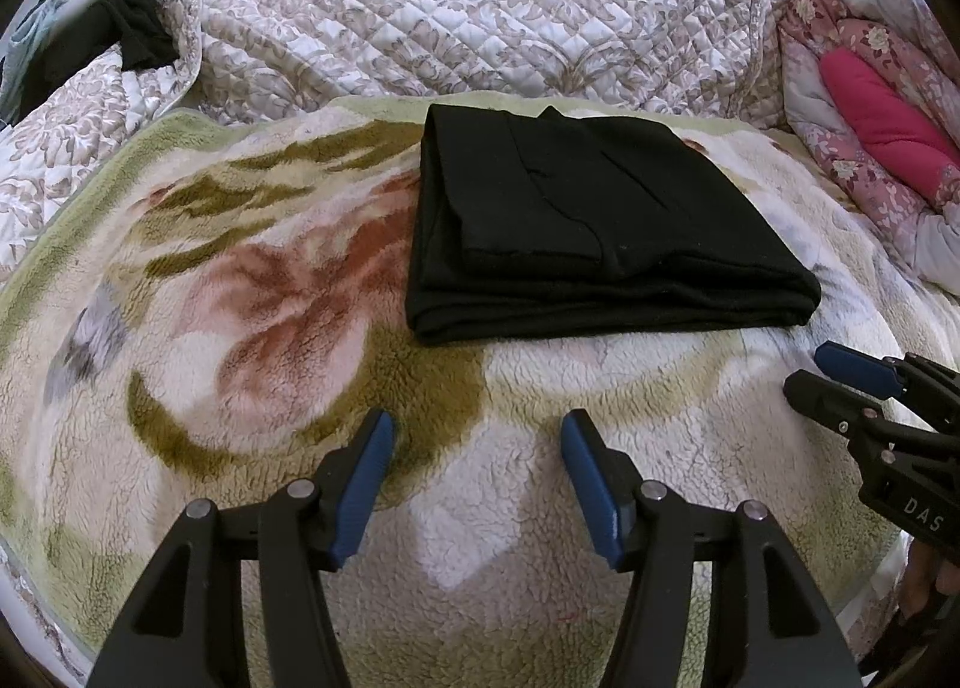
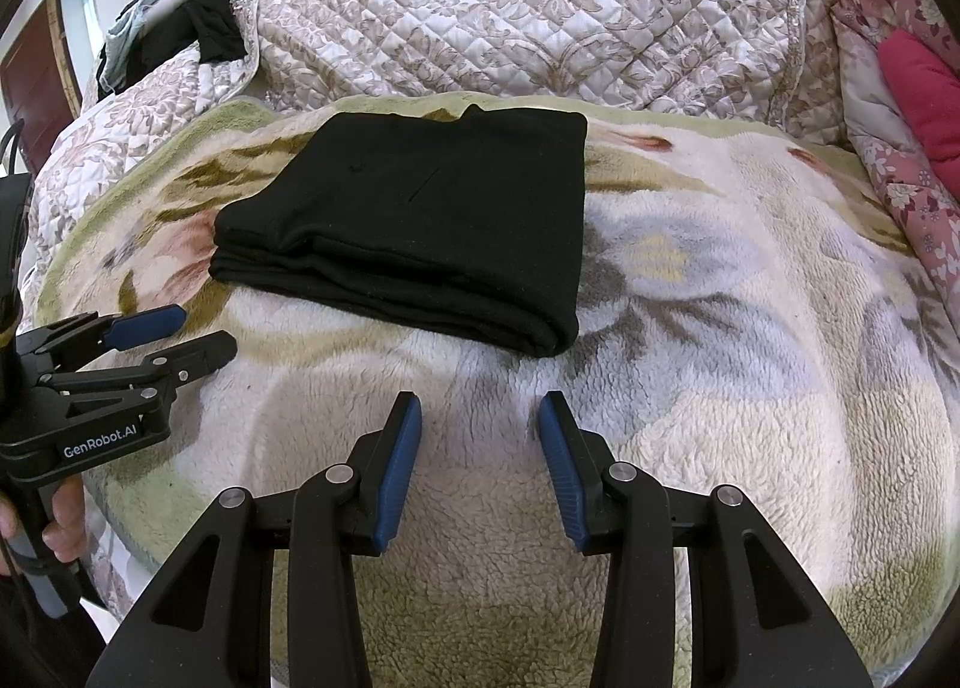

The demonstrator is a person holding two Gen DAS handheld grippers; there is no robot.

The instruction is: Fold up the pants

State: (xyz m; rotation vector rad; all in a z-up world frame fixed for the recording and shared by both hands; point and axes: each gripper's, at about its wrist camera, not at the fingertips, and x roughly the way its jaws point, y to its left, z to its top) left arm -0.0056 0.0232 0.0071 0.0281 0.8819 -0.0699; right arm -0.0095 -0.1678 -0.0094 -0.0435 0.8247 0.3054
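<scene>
The black pants lie folded into a flat, layered rectangle on the fleece flowered blanket. In the right wrist view the same pants sit ahead and to the left. My left gripper hovers over the blanket short of the pants, open, nothing between its blue pads. My right gripper also stands open and empty, on the near side of the pants' right corner. Each gripper shows in the other's view: the right one at the right edge, the left one at the left edge, held by a hand.
A quilted floral bedspread rises behind the blanket. Dark and pale clothes are piled at the back left. A pink flowered quilt with a magenta cushion lies at the right. The blanket's near edge drops off in front.
</scene>
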